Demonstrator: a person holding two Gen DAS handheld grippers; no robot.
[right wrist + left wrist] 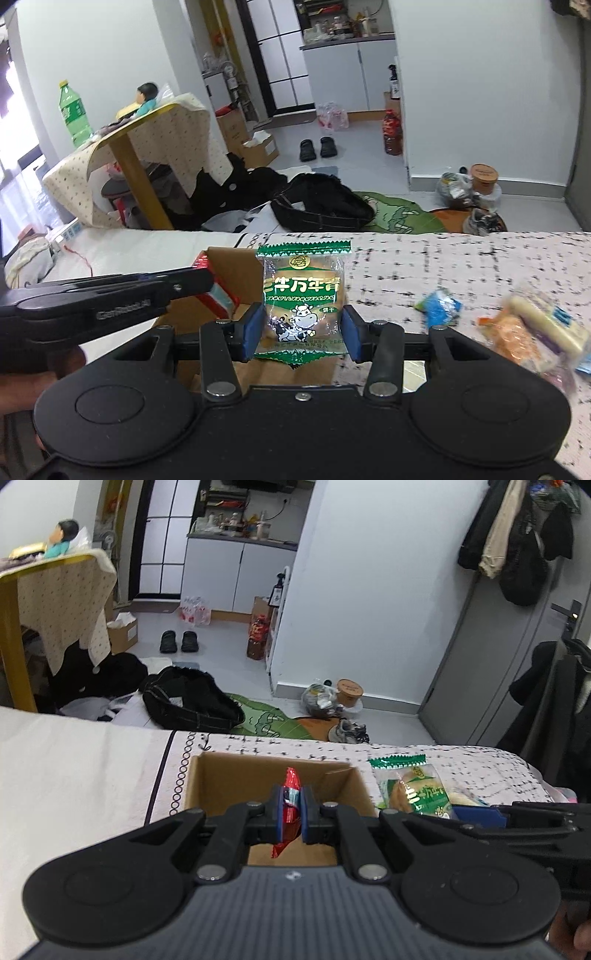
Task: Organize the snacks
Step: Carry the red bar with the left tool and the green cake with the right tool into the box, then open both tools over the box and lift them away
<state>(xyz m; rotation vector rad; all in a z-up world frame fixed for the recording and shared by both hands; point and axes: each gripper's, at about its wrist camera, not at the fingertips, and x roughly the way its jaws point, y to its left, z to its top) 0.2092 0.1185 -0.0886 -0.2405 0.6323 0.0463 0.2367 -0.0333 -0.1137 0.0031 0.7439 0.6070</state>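
Red foil snack: light, crinkly, slippery; left gripper fingers pinch its middle above the cardboard box on the bed. Green biscuit packet: light, brittle contents; right gripper fingers clamp its side seams beside the box.

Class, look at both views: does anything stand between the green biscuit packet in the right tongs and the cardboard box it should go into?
Yes. The left tongs, shut on a red packet, hang over the box, across the way of the green packet held in the right tongs at the box's right edge.
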